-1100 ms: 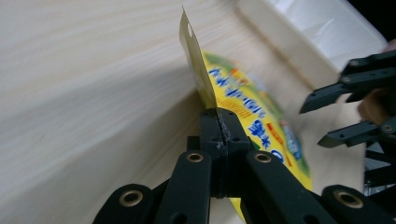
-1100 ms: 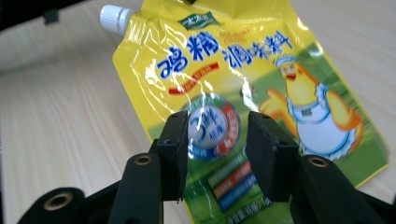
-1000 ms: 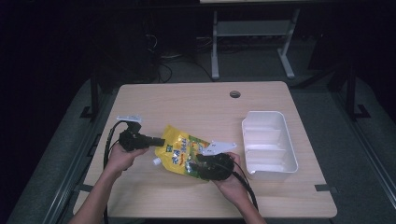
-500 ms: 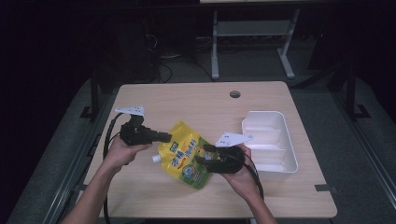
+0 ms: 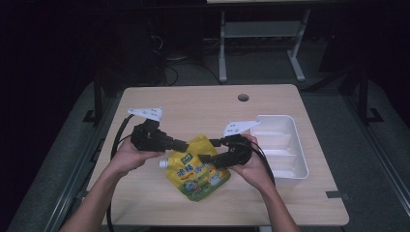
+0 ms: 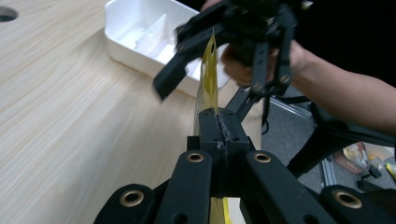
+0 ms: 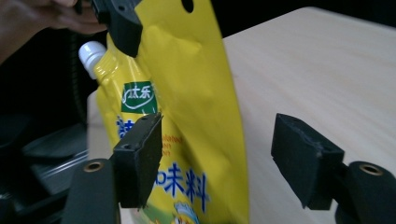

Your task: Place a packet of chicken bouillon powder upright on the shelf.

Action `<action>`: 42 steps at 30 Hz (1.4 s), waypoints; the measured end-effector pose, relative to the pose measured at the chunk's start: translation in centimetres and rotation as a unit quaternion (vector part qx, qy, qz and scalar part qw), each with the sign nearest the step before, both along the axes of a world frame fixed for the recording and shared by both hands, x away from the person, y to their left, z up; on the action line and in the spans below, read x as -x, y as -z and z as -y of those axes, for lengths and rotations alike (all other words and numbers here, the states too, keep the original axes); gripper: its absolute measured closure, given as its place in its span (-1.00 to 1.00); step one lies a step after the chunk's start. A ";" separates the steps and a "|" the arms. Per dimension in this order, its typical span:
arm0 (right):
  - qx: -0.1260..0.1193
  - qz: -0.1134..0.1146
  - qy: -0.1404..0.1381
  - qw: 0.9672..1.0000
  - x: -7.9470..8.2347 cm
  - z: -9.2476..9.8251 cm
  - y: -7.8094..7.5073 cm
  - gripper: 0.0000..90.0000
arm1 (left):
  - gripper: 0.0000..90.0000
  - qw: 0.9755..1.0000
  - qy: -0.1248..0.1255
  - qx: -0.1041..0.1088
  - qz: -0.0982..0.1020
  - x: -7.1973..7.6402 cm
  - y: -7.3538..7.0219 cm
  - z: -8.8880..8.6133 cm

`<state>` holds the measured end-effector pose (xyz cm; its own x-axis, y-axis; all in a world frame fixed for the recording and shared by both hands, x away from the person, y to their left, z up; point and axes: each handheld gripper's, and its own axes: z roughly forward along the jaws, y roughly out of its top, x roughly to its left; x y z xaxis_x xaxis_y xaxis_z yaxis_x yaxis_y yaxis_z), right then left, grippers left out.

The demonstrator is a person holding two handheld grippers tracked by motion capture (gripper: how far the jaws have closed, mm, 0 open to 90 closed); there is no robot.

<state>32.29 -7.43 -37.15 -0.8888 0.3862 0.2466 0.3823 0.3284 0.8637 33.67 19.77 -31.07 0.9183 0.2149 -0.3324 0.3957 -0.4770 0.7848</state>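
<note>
A yellow spouted pouch with a white cap hangs over the middle of the table, its lower end close to the tabletop. My left gripper is shut on the pouch's top edge, clamped between its jaws. My right gripper comes from the right and stands open. The pouch's side edge lies between its two pads, close to the left pad and well apart from the right one. The left gripper's black jaw tip shows at the pouch's top, above the white cap.
A white divided tray stands at the table's right side, just behind my right hand; it is also in the left gripper view. A cable hole sits near the far edge. Black cables trail off the table's left.
Both hands have moved rightward. The pouch has come up off the tabletop and now hangs by its top edge from the left gripper.
</note>
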 end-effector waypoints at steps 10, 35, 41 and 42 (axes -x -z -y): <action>-0.005 -0.031 -0.069 0.997 0.2 -0.7 0.3 0.71 | 1.00 1.000 -0.010 -0.016 0.013 0.0 0.1 -0.1; -0.013 -0.031 -0.055 0.998 0.9 0.5 -0.4 0.99 | 0.10 0.997 -0.057 -0.003 0.047 0.3 -0.5 -2.9; -0.008 -0.026 -0.037 0.999 0.9 1.2 -1.1 0.99 | -0.06 0.995 -0.083 -0.001 0.054 0.9 0.2 -4.7; -0.006 -0.025 -0.033 0.999 0.9 1.2 -1.2 0.99 | -0.08 0.995 -0.083 -0.001 0.054 0.9 0.2 -4.7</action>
